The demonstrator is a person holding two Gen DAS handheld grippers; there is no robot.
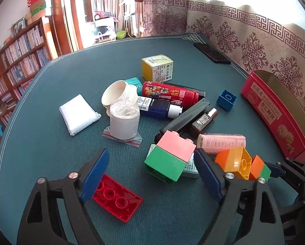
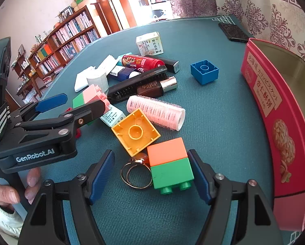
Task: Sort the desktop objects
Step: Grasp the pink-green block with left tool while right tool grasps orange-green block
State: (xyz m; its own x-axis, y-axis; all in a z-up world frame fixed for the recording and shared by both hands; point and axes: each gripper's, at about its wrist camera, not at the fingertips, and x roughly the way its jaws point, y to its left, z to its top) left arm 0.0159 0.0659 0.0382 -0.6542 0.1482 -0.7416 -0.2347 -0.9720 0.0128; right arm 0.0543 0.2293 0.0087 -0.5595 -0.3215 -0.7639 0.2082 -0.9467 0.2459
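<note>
On the green table mat (image 1: 50, 94) we log a clutter pile. Our left gripper (image 1: 150, 175) is spread wide, holding nothing; the pink-and-green block (image 1: 170, 155) sits between its fingers, the red brick (image 1: 117, 200) touching its left pad. Our right gripper (image 2: 152, 175) is also wide open and empty, with the orange-and-green block (image 2: 169, 163) against its right finger and a key ring (image 2: 135, 173) beside it. Far right stands the red tin (image 2: 274, 122); the blue block (image 2: 204, 71) lies well apart.
</note>
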